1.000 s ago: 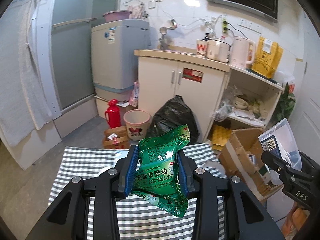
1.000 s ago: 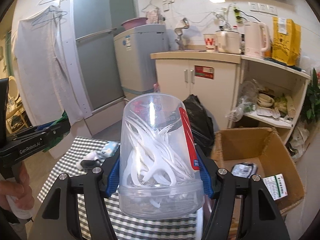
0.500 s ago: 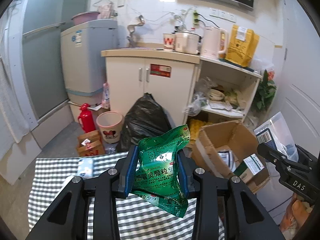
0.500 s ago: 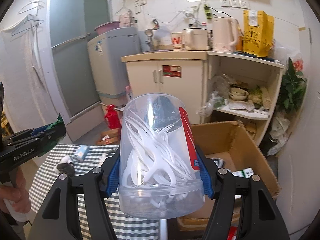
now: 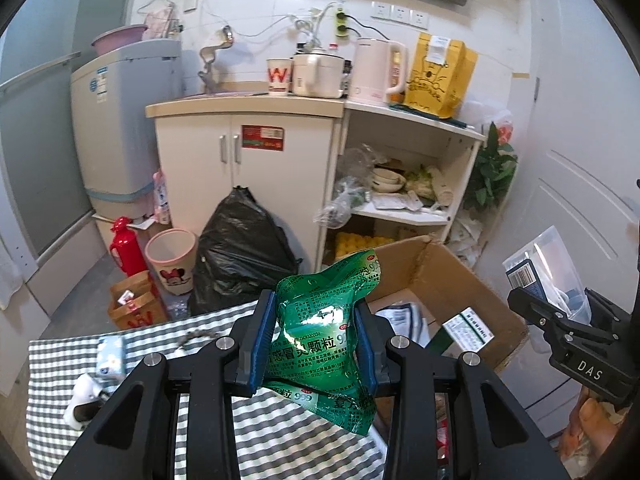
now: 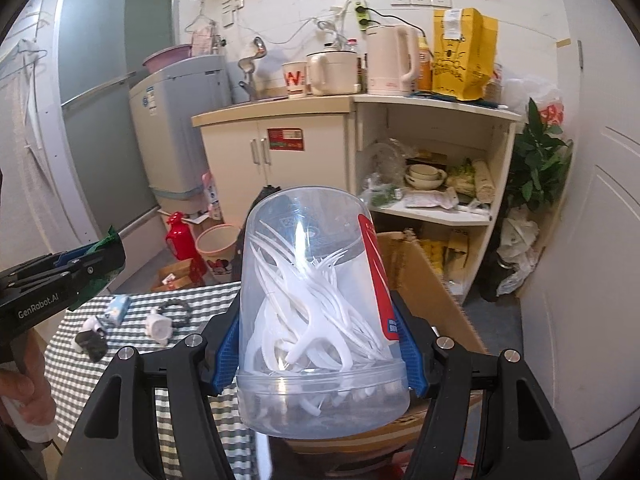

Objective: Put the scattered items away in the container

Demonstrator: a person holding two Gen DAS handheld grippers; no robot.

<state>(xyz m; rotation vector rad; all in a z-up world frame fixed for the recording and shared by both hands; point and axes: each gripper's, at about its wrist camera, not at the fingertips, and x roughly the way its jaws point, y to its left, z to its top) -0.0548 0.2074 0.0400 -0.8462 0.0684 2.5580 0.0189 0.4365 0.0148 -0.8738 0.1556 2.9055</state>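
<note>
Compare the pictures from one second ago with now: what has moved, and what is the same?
Both grippers have swung toward the cardboard box, which now sits far closer in each view. The left gripper carried the green packet from above the striped cloth to the box's near edge; the right gripper brought the clear tub over the box. Both grips are unchanged, and the small items stay on the cloth.

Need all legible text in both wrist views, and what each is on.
"999", "OTC": green packet in the left tongs.
"DAS": right tongs body, left view.
"GenRobot.AI": left tongs body, right view.
"W": paper cup on the counter.
Too small or blurred: the packet's fine print, the red cabinet sticker, the yellow bag, the jar's red label and the boxes in the carton.
</note>
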